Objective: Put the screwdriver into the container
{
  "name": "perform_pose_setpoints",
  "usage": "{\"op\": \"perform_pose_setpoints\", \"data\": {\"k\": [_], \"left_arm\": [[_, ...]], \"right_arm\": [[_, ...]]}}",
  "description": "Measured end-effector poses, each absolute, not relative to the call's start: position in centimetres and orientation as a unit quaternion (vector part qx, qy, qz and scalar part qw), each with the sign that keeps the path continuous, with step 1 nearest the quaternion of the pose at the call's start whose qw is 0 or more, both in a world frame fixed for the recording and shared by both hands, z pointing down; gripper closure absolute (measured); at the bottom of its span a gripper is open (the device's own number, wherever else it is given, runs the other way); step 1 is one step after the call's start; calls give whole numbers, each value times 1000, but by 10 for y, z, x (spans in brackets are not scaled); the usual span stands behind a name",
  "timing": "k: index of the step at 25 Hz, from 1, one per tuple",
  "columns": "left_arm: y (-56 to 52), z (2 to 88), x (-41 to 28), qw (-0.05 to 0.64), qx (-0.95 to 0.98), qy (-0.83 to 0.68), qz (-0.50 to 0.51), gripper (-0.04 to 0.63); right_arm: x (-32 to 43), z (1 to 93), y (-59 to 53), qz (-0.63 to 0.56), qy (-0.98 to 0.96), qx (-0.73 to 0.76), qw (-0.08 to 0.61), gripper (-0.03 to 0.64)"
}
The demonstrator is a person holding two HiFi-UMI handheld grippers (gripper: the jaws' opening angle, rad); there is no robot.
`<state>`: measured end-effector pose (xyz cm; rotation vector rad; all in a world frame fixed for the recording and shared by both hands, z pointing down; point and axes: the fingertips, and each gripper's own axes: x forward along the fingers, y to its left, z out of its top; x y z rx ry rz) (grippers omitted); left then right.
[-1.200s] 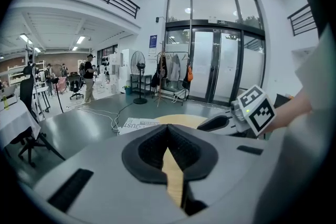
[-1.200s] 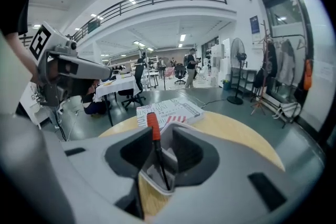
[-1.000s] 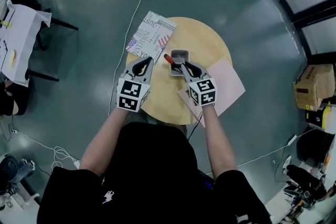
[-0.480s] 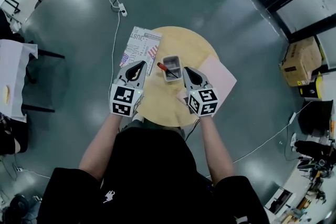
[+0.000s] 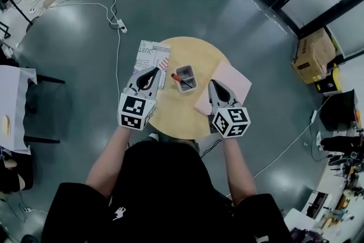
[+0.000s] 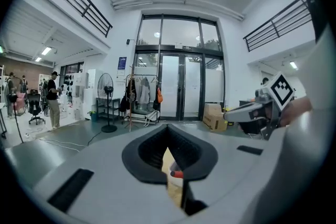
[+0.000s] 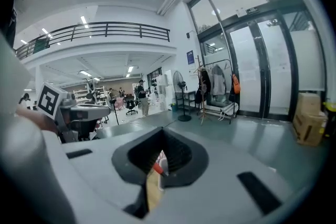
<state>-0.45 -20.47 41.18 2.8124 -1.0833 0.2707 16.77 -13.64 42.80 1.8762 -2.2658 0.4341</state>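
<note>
Screwdriver (image 5: 176, 78) in container (image 5: 192, 73) — placement judged complete; left gripper (image 5: 154, 70), right gripper (image 5: 212, 83) closed, empty — next, clear away.

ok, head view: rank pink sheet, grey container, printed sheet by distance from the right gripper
1. pink sheet, on the right, just beneath the right gripper.
2. grey container, in the middle, to the gripper's left.
3. printed sheet, far left.
</note>
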Motion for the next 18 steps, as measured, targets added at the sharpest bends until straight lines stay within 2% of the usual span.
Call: {"op": "perform_pose_setpoints", "data": {"k": [7, 18], "left_arm": [[-184, 392, -14, 32, 941, -328, 79, 594], [-168, 370, -28, 35, 944, -322, 62, 594]], "right_arm": [[156, 385, -103, 117, -740, 659, 60, 615], [157, 349, -65, 101, -719, 687, 31, 615]]}}
